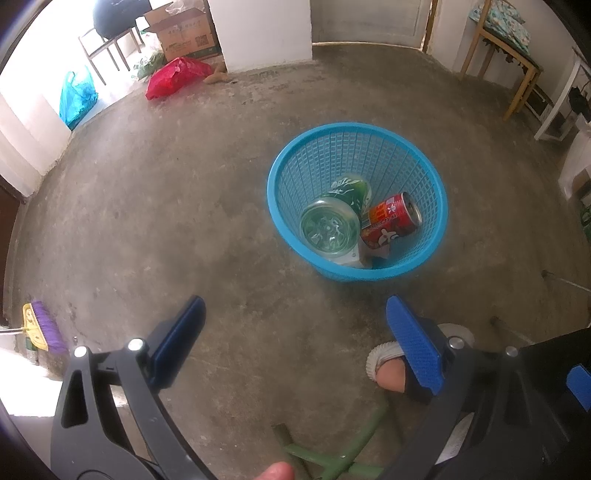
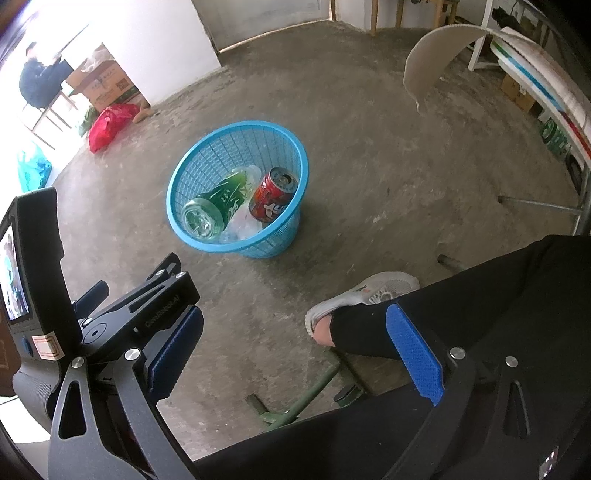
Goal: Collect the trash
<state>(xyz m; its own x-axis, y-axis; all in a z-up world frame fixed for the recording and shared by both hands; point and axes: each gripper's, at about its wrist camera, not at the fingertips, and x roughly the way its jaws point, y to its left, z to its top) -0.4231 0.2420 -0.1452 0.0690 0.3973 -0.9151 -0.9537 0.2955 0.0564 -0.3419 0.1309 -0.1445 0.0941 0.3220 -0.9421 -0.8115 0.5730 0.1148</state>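
1. Your left tool (image 1: 295,332): jaws wide apart, nothing between them, hanging above bare concrete floor (image 1: 166,206). Its body (image 2: 122,317) also shows at 8 o'clock in the right wrist view.
2. Purple-bristled broom head (image 1: 46,325): on the floor at 9 o'clock in the left wrist view, well apart from the basket.
3. Red plastic bag (image 1: 173,75): on the floor at 11 o'clock, just in front of a cardboard box (image 1: 184,35); a blue plastic bag (image 1: 75,96) lies further toward 10 o'clock.
4. Blue mesh basket (image 1: 402,147): upright on the floor, at 1 o'clock from your left tool and 11 o'clock from your right tool.
5. Green plastic bottle (image 1: 334,218): inside the basket, tilted, base toward the camera, resting on something pale and crumpled (image 2: 243,221) that you cannot identify.
6. Red drink can (image 1: 391,219): inside the basket, tilted, touching the bottle on its 3 o'clock side.
7. Your right tool (image 2: 295,332): jaws wide apart, empty, held above the floor; your dark trouser leg (image 2: 480,295) and white shoe (image 2: 365,291) sit behind its right finger.
8. Green metal frame (image 2: 310,391): on the floor at 6 o'clock, near your foot.
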